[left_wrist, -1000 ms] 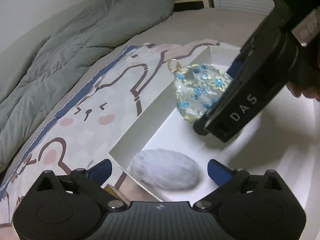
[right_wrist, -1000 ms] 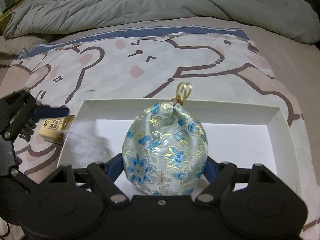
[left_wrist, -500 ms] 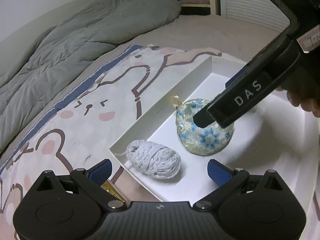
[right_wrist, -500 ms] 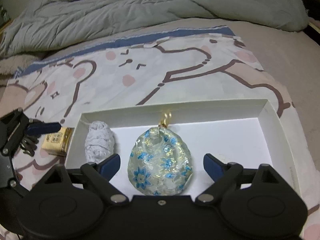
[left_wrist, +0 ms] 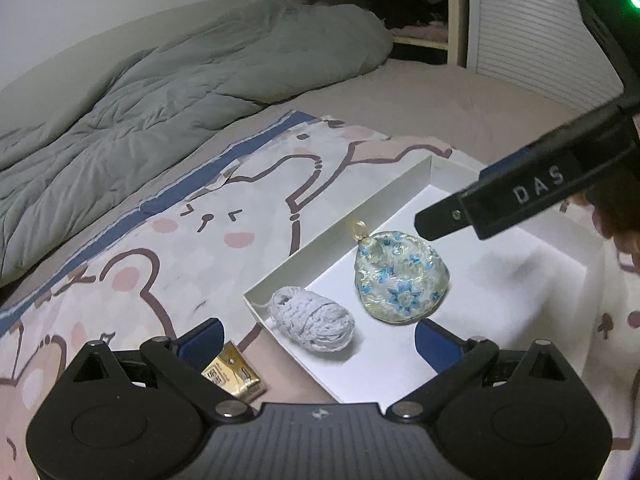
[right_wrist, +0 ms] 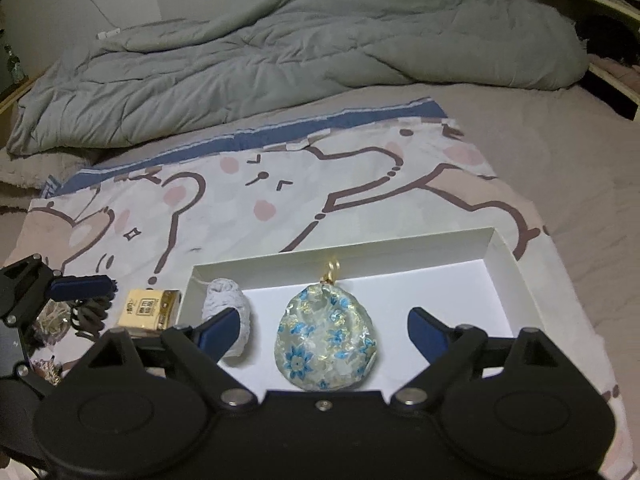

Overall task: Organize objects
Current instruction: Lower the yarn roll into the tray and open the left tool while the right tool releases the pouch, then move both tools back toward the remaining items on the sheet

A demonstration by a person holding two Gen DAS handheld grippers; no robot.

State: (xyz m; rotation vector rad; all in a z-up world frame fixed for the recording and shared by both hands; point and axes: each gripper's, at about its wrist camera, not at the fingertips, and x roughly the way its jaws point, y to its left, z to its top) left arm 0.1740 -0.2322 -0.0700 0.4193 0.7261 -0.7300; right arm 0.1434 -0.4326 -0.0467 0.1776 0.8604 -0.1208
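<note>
A white shallow box [right_wrist: 504, 276] [left_wrist: 340, 244] lies on a bear-print cloth on the bed. In it lie a silver pouch with blue flowers [right_wrist: 326, 340] [left_wrist: 400, 276] and a pale grey yarn bundle [right_wrist: 224, 304] [left_wrist: 314, 318]. My right gripper [right_wrist: 322, 328] is open and empty, raised above the pouch. My left gripper [left_wrist: 318, 340] is open and empty at the box's left end. A small gold packet [right_wrist: 148, 308] [left_wrist: 234, 374] lies on the cloth just outside the box.
A grey duvet [right_wrist: 280, 56] is bunched along the far side of the bed. Black hair ties [right_wrist: 90, 314] and small trinkets lie on the cloth left of the gold packet. A shelf with clutter [left_wrist: 416, 12] stands behind the bed.
My right gripper has opened, left the flowered pouch lying flat in the box, and pulled up and back. My left gripper has also drawn back from the box.
</note>
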